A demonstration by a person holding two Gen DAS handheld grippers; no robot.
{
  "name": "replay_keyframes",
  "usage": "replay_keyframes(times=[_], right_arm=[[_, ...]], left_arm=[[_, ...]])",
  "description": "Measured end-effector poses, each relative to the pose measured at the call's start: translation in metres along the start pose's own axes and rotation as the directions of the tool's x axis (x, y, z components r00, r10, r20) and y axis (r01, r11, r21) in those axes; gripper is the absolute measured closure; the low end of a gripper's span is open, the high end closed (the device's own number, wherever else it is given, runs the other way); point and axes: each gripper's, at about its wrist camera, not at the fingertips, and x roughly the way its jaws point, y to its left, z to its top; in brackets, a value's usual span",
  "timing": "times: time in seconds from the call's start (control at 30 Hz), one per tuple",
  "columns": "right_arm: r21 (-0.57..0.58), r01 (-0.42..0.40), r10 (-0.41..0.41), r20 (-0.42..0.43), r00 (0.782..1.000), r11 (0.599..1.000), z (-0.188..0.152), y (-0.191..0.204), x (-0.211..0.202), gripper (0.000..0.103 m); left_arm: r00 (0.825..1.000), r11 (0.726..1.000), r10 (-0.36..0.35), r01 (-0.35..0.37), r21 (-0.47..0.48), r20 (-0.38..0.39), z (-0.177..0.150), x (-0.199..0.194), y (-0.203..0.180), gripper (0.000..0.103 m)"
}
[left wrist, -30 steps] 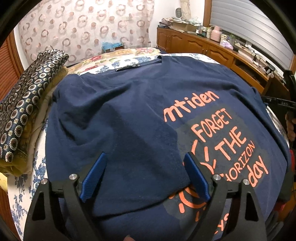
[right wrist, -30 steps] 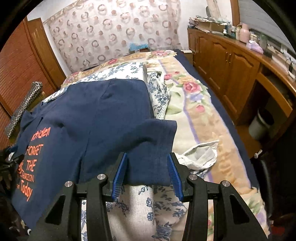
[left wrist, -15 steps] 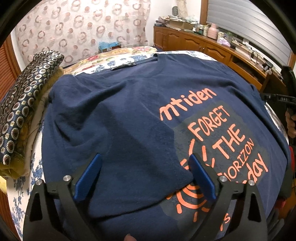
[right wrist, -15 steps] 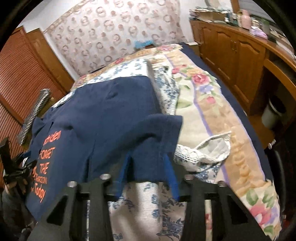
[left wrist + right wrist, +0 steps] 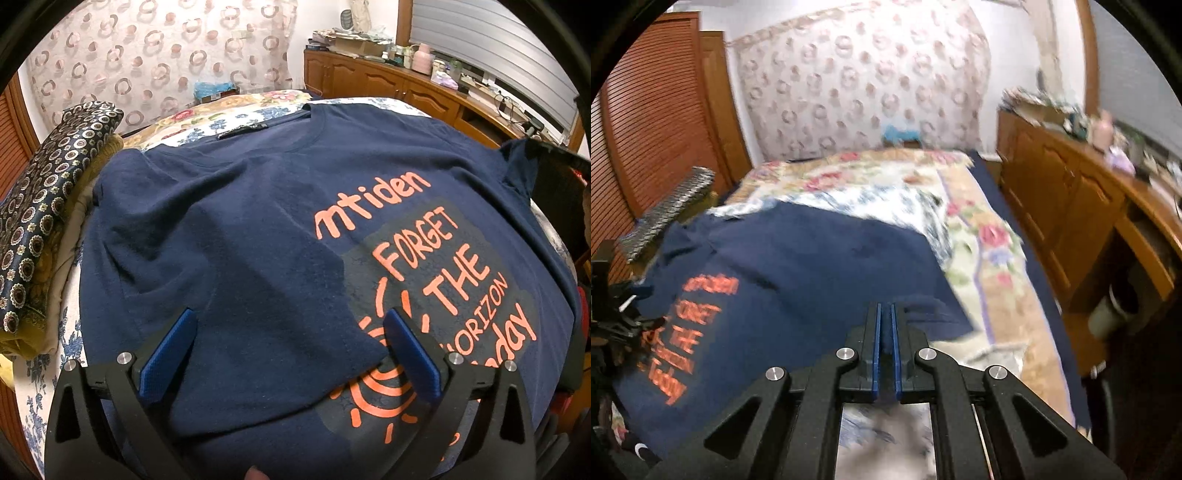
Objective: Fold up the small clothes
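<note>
A navy T-shirt (image 5: 258,229) with orange lettering lies spread on the bed, its left sleeve folded in over the body. My left gripper (image 5: 288,325) is open, its blue pads hovering just over that folded part. In the right wrist view the same T-shirt (image 5: 798,266) lies to the left. My right gripper (image 5: 885,317) is shut on the shirt's right sleeve (image 5: 934,317) and holds it lifted off the bed. The raised sleeve also shows at the far right of the left wrist view (image 5: 517,162).
A patterned dark cushion (image 5: 48,192) lies at the bed's left edge. A floral bedspread (image 5: 982,243) covers the bed. A wooden cabinet (image 5: 1071,206) with clutter on top runs along the right. A slatted wooden door (image 5: 653,110) stands on the left.
My right gripper closed on the right sleeve and lifted it, and its view is now blurred by motion. My left gripper stayed open and drew back slightly over the shirt.
</note>
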Motion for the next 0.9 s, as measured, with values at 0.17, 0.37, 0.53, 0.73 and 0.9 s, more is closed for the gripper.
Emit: replay_keyframes(times=[0.17,0.37,0.53,0.73,0.9], right_arm=[[-0.081,-0.087,0.087,-0.002,0.996,0.993,0.002,0.040,0.002,0.098],[-0.137,-0.163,0.145,-0.130,0.981,0.977,-0.030,0.071,0.030,0.098],[-0.156,-0.148,0.120,-0.174,0.977,0.977,-0.043,0.077,0.042,0.098],[-0.163,-0.098,0.076,-0.141,0.987,0.982,-0.032,0.084,0.025,0.084],[-0.118,-0.044,0.037,-0.065,0.997,0.992,-0.019,0.069,0.010,0.059]], left_arm=[[1.000,1.000,0.000,0.000,0.000,0.000,0.000,0.000,0.000,0.000],[1.000,1.000,-0.001,0.001,0.001,0.000,0.000,0.000,0.000,0.000],[1.000,1.000,-0.006,0.006,0.007,-0.001,0.000,0.000,0.001,0.000],[1.000,1.000,0.001,-0.001,-0.007,0.018,-0.004,-0.007,0.008,0.000],[0.994,0.999,0.009,-0.004,-0.043,0.112,-0.003,-0.036,0.015,0.000]])
